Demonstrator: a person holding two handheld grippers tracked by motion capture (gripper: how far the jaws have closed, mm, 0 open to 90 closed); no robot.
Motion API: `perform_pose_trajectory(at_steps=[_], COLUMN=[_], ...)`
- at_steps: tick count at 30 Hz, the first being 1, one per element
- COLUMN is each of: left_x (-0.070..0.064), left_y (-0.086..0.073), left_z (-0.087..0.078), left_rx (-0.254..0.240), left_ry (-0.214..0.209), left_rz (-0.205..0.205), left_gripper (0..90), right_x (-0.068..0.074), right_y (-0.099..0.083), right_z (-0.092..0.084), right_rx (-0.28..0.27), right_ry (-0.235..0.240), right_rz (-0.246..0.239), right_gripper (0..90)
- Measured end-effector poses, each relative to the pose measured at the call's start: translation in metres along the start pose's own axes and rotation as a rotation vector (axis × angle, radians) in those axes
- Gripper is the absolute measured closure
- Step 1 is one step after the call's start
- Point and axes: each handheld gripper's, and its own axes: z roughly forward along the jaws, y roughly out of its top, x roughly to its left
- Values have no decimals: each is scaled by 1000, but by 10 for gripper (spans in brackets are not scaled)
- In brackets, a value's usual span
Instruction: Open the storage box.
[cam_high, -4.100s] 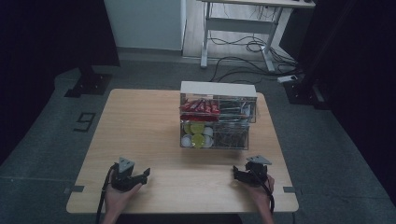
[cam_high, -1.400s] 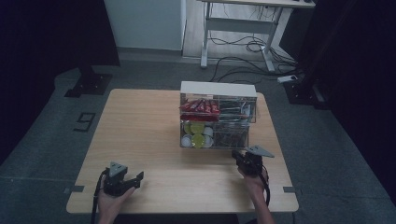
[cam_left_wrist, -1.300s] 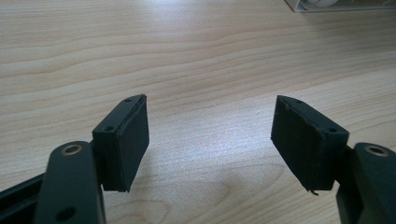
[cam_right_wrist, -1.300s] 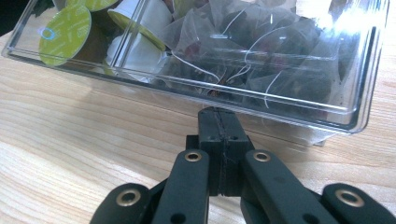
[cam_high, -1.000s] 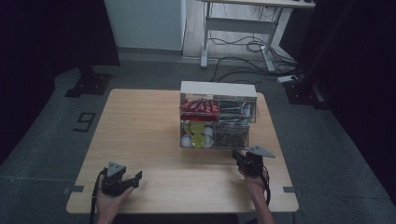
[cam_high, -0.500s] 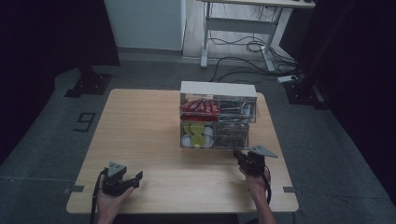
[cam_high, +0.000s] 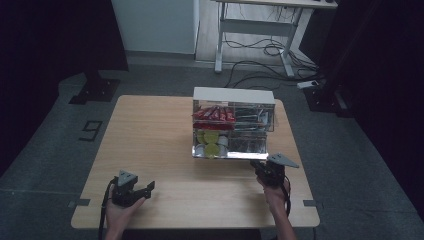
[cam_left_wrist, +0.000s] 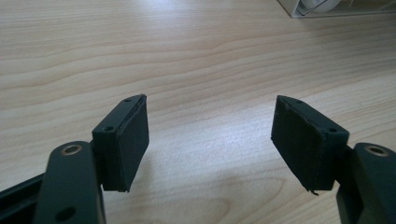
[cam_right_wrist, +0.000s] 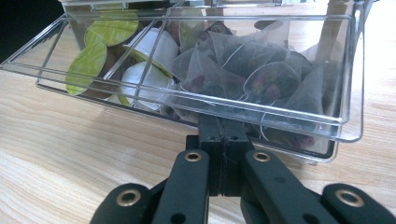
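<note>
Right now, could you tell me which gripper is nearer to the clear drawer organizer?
The right. The right gripper sits at the clear drawer organizer, its jaws closed at the pulled-out lower drawer. The left gripper rests open near the table's front-left edge, well apart.

Hand-held gripper (cam_right_wrist: 223, 128) clamped on clear drawer (cam_right_wrist: 280, 114) front

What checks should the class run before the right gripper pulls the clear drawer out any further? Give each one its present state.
1. Right gripper shut at the clear drawer's front edge: ok.
2. Whether it pinches a handle there: cannot tell.
3. Tea bags and capsules sit below the drawer rim: ok.
4. Left gripper open and holding nothing: ok.
5. Left gripper steadying the organizer: not ok, it is far off over the table.
</note>
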Motion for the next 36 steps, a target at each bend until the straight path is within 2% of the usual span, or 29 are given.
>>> perform_pose_trajectory(at_steps=[10, 20, 29, 36], left_x=[-5, -2, -1, 0], left_y=[7, 7, 9, 11], left_z=[6, 5, 5, 4], left_rx=[-2, -3, -3, 0], left_ry=[-23, -11, 0, 5], left_rz=[22, 13, 18, 20], left_gripper=[281, 281, 282, 282], right_x=[-1, 3, 1, -3], right_y=[10, 28, 43, 51], right_z=[-4, -5, -4, 0], right_rx=[-23, -61, -88, -114], right_ry=[-7, 4, 8, 18], right_rz=[17, 20, 15, 39], right_gripper=[890, 890, 890, 890])
